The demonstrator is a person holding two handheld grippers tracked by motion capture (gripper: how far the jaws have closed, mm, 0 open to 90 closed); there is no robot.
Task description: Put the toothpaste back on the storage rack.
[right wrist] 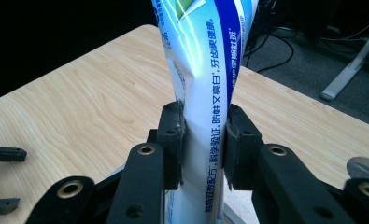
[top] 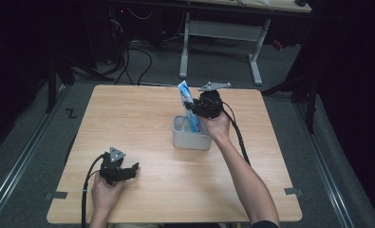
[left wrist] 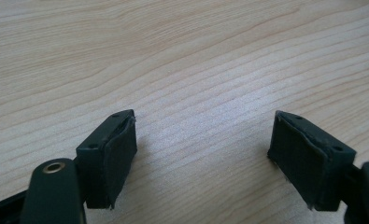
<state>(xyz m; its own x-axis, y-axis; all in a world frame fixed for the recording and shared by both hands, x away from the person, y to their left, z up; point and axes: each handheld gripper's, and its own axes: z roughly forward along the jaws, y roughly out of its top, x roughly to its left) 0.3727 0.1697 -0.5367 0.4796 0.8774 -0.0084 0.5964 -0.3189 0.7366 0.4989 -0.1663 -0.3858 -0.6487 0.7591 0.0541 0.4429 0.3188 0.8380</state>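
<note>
- The right gripper (top: 194,105) was over the far middle of the wooden bench (top: 128,118), held from below by the person's right hand (top: 218,126), with its grey plate (top: 214,86) on top.
- Its fingers (right wrist: 172,140) were pinching a toothpaste tube (right wrist: 205,93), one pad pressed on each side so that the tube was squeezed narrow between them.
- The tube was white and blue with printed writing down its side, and it stood nearly upright, leaning a little away from the person in the high view.
- The lower end of the tube (top: 191,111) went down into a grey holder (top: 190,138) that stood on the bench just left of the right hand; I could not tell whether the tube touched the bottom of it.
- The holder had an open compartment on its left side, and the tube sat in the part to the right of that.
- The left gripper (top: 130,170) rested low over the near left part of the bench, held by the left hand (top: 104,192), well apart from the holder.
- Its fingers (left wrist: 112,154) were spread wide, with only bare wood between them.
- A black cable (top: 86,190) trailed from the left gripper toward the near edge of the bench.
- Beyond the bench, a white desk frame (top: 220,33) stood on the grey floor (top: 289,66).
</note>
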